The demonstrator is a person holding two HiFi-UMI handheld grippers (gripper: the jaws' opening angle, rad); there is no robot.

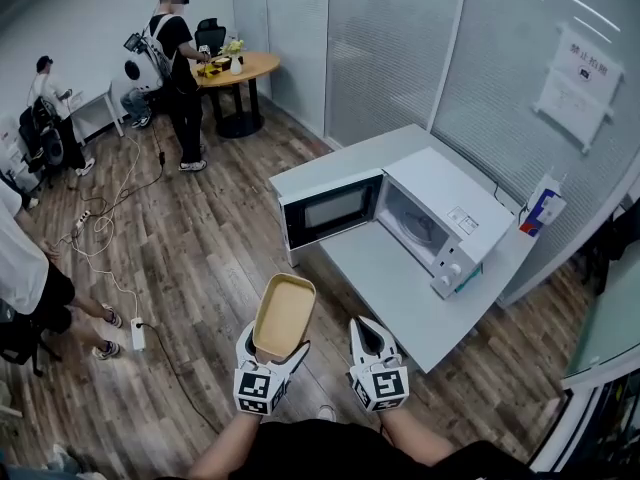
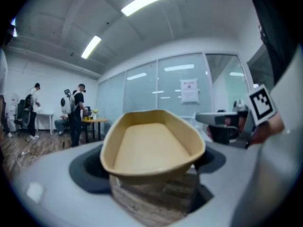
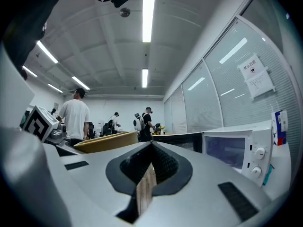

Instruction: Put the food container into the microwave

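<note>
A tan, shallow, empty food container sticks out forward from my left gripper, whose jaws are shut on its near end; up close the container fills the space between the left gripper fingers. To its right, my right gripper is shut and holds nothing, its tips meeting in the right gripper view. A white microwave stands on a white table ahead and to the right, with its dark door swung open to the left. The microwave also shows at the right of the right gripper view.
A blue and white carton stands on the table beyond the microwave. Glass walls with blinds run behind the table. Cables and a power strip lie on the wooden floor at left. People stand at the far left, by a round wooden table.
</note>
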